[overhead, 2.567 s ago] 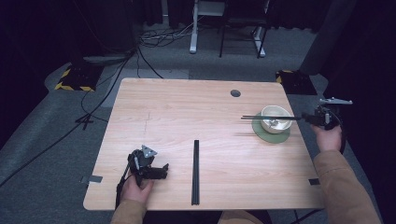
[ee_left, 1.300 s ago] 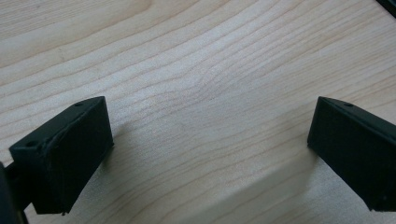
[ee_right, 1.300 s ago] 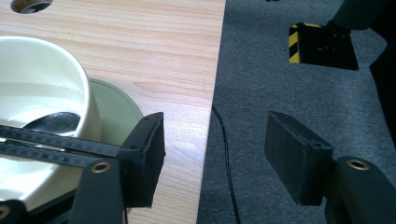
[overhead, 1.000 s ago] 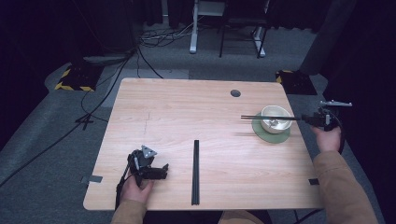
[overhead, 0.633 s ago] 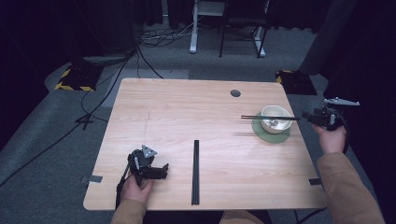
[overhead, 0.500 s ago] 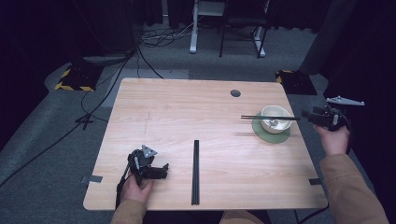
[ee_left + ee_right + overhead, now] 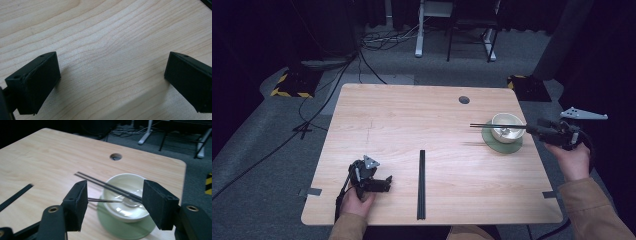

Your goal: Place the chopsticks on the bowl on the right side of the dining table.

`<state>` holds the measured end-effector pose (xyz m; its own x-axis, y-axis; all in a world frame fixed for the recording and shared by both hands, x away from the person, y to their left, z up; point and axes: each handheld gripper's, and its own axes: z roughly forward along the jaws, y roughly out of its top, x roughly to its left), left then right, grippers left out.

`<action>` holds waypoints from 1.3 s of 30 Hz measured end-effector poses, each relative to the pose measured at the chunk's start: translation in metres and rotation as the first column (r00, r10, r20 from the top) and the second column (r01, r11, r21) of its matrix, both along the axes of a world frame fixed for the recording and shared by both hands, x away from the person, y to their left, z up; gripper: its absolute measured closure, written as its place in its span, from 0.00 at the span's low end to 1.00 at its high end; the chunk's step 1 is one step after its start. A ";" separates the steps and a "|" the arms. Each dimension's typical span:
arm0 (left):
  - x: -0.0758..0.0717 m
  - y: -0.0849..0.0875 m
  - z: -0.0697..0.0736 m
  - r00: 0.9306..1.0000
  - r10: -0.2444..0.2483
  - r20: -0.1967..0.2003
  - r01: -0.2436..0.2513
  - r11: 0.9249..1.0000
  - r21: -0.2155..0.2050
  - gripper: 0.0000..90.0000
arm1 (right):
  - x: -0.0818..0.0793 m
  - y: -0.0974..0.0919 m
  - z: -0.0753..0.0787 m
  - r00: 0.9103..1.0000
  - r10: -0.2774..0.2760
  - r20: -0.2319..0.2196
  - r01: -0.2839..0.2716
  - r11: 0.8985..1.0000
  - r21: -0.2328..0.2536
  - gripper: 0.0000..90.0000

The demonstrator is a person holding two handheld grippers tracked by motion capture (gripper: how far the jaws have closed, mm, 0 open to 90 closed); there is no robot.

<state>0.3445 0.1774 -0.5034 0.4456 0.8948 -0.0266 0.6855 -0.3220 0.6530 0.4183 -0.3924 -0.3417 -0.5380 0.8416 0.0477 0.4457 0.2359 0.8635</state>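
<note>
Left tool [image 7: 371,181] rests low on the surface [image 7: 402,125] near the front-left corner, held by the left hand [image 7: 354,202]. Jaws spread wide, nothing between them; in the left gripper view bare wood grain lies in the gap.

Right tool [image 7: 534,130] is held by the right hand [image 7: 573,161] just off the right edge, jaws pointing inward toward the bowl [image 7: 507,126]. In the right gripper view the jaws stand apart, released, with the bowl [image 7: 126,196] seen between them but farther off, not touched.

White bowl sits on a green saucer [image 7: 499,142] close to the right edge. Two dark chopsticks [image 7: 492,125] lie across the bowl's rim, tips pointing out over the surface to the left. A spoon [image 7: 110,200] lies in the bowl.

A black strip [image 7: 422,185] lies at centre front, running straight back from the near edge. Round cable hole [image 7: 464,100] near the far edge.

Open room: the whole left and middle of the surface, back to the far edge. Yellow-black hazard tape [image 7: 292,91] on the floor to the left. No readable writing.
</note>
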 end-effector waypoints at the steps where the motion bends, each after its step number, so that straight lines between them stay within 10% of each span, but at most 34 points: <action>1: 0.000 0.000 0.000 1.000 -0.004 0.001 0.004 1.000 0.000 0.01 | -0.004 0.003 0.001 1.000 0.008 0.003 -0.008 1.000 -0.002 0.42; 19: 0.001 0.008 0.000 0.996 -0.089 -0.008 0.089 0.996 -0.003 0.01 | -0.050 0.042 -0.001 0.987 0.148 -0.060 -0.149 0.989 -0.011 0.42; 32: 0.000 0.008 0.000 0.997 -0.077 -0.002 0.077 0.997 0.003 0.01 | -0.062 0.065 -0.055 0.976 0.179 -0.124 -0.169 0.981 0.092 0.42; 39: 0.000 0.009 0.000 0.997 -0.082 -0.002 0.082 0.997 0.004 0.01 | -0.062 0.076 -0.081 0.969 0.181 -0.170 -0.177 0.983 0.041 0.42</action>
<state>0.3445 0.1860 -0.5033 0.5177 0.8552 -0.0242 0.6580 -0.3799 0.6502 0.3567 -0.3164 -0.4224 -0.6616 0.7297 0.1729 0.5409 0.3047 0.7840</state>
